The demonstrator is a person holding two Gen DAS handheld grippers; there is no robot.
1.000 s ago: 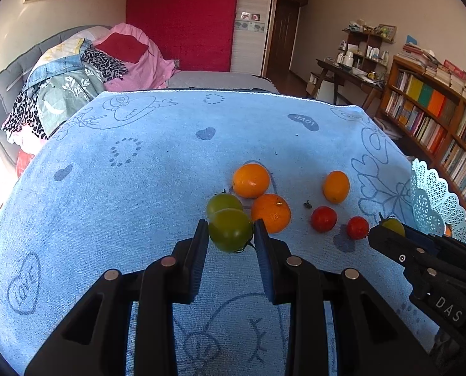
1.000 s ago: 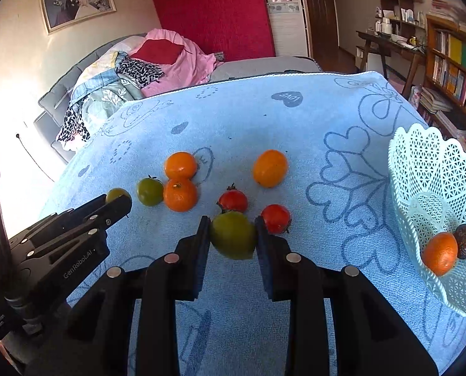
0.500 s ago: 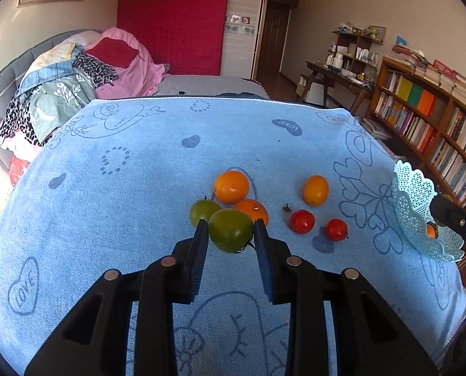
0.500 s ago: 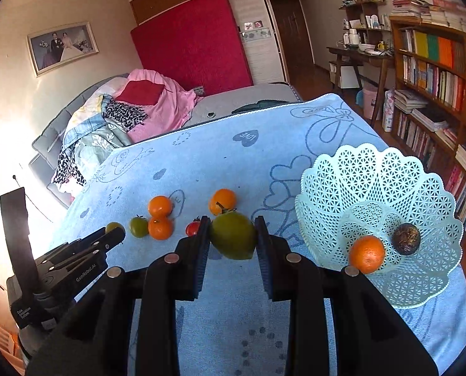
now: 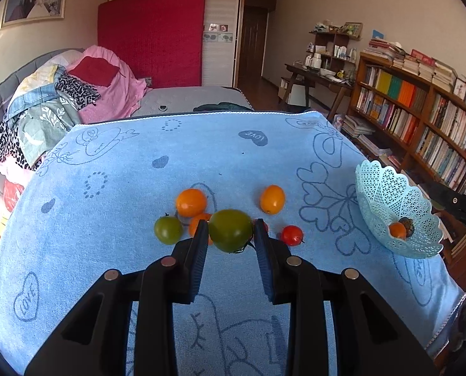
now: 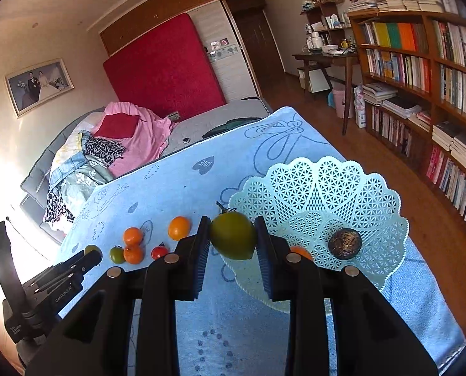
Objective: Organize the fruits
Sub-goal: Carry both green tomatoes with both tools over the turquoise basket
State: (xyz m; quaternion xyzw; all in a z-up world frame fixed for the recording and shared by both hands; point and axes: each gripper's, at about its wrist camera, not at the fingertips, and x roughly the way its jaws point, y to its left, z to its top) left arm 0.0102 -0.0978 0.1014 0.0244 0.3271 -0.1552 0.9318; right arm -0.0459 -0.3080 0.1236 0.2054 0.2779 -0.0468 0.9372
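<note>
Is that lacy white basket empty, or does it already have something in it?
Not empty. The basket holds a dark round fruit and an orange fruit, partly hidden behind the right gripper.

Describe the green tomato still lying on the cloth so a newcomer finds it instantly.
Start at the blue cloth and find the fruit cluster near its middle. The green tomato lies at the cluster's left end, just left of two oranges. It is the only green fruit resting on the cloth; the other green ones are held in grippers.
</note>
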